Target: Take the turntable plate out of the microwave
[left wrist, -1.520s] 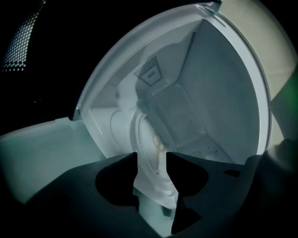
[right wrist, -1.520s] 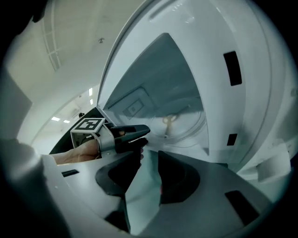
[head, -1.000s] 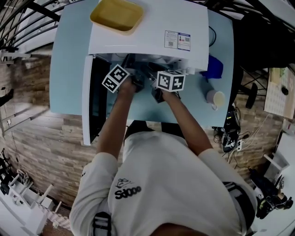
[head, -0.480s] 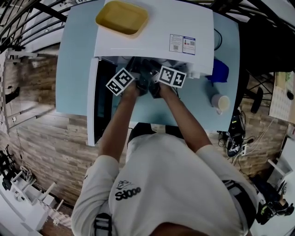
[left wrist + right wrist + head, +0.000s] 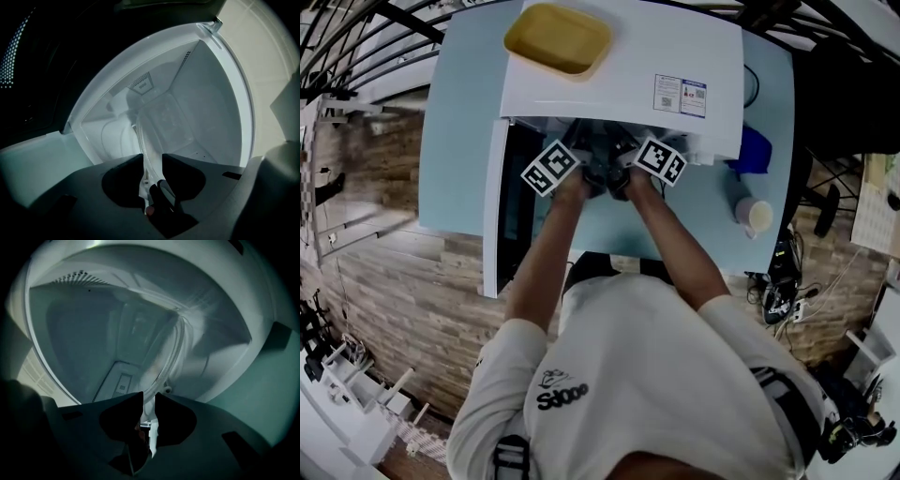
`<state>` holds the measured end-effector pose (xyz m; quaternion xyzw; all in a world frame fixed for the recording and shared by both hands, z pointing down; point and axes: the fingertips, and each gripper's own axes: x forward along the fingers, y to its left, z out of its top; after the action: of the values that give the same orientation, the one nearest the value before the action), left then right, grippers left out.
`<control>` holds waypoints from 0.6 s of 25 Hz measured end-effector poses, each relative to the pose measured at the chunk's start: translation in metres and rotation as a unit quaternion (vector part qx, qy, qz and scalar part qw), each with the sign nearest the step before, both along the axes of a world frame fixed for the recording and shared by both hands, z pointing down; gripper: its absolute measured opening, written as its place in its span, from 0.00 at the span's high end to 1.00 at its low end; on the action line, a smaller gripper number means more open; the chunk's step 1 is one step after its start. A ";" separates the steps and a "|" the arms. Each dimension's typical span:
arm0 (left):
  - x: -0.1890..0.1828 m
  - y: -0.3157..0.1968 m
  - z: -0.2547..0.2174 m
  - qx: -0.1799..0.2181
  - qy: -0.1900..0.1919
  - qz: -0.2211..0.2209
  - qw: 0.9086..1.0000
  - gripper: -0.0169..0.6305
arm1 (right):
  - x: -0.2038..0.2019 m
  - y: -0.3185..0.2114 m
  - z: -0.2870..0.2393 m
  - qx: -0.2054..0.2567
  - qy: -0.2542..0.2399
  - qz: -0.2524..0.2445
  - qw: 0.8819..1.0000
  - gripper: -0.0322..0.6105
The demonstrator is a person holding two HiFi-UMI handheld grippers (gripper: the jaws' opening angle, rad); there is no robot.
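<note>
The white microwave (image 5: 619, 70) stands on the table with its door (image 5: 494, 211) swung open to the left. Both my grippers reach into its cavity; in the head view only their marker cubes show, left (image 5: 551, 169) and right (image 5: 662, 159). The clear glass turntable plate (image 5: 164, 122) fills the cavity floor. My left gripper (image 5: 152, 159) is shut on the plate's near rim. My right gripper (image 5: 149, 401) has just been closing, and its jaws now pinch the rim of the plate (image 5: 161, 350) as well.
A yellow tray (image 5: 558, 37) lies on top of the microwave. On the light blue table (image 5: 455, 141), right of the microwave, stand a white cup (image 5: 754, 214) and a blue object (image 5: 752, 148). The open door blocks the left side.
Both marker cubes have moved farther in under the microwave's front edge. The right cube has rolled, showing a different face tilt.
</note>
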<state>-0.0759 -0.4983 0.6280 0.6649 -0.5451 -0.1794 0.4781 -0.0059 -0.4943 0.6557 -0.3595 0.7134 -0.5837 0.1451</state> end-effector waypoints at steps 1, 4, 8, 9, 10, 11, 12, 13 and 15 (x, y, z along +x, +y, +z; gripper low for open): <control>0.000 0.001 0.001 -0.005 -0.002 0.002 1.000 0.77 | 0.001 0.000 -0.001 0.001 -0.011 0.003 1.000 0.84; 0.002 0.005 0.007 -0.019 0.002 0.003 1.000 0.78 | 0.006 0.004 -0.005 0.010 -0.042 0.006 0.999 0.88; 0.002 0.011 0.014 -0.022 0.011 0.000 1.000 0.84 | 0.010 0.008 -0.008 0.021 -0.071 0.010 0.997 0.89; 0.002 0.012 0.015 -0.023 0.017 0.000 1.000 0.84 | 0.011 0.008 -0.009 0.022 -0.075 0.011 0.997 0.89; 0.002 0.012 0.015 -0.026 0.025 -0.002 0.999 0.84 | 0.011 0.008 -0.010 0.023 -0.078 0.011 0.997 0.89; 0.003 0.011 0.016 -0.030 0.036 -0.003 0.999 0.83 | 0.012 0.009 -0.012 0.024 -0.079 0.010 0.997 0.89; 0.004 0.010 0.018 -0.034 0.049 -0.003 0.998 0.76 | 0.012 0.010 -0.013 0.025 -0.080 0.008 0.996 0.89; 0.005 0.008 0.020 -0.037 0.060 0.001 0.998 0.68 | 0.012 0.011 -0.013 0.026 -0.080 0.006 0.996 0.89; 0.009 0.002 0.022 -0.039 0.077 0.011 0.996 0.66 | 0.012 0.014 -0.013 0.026 -0.079 0.001 0.996 0.89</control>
<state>-0.0669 -0.4961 0.6501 0.6362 -0.5054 -0.2038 0.5461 0.0062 -0.4801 0.6430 -0.3085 0.7143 -0.5916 0.2111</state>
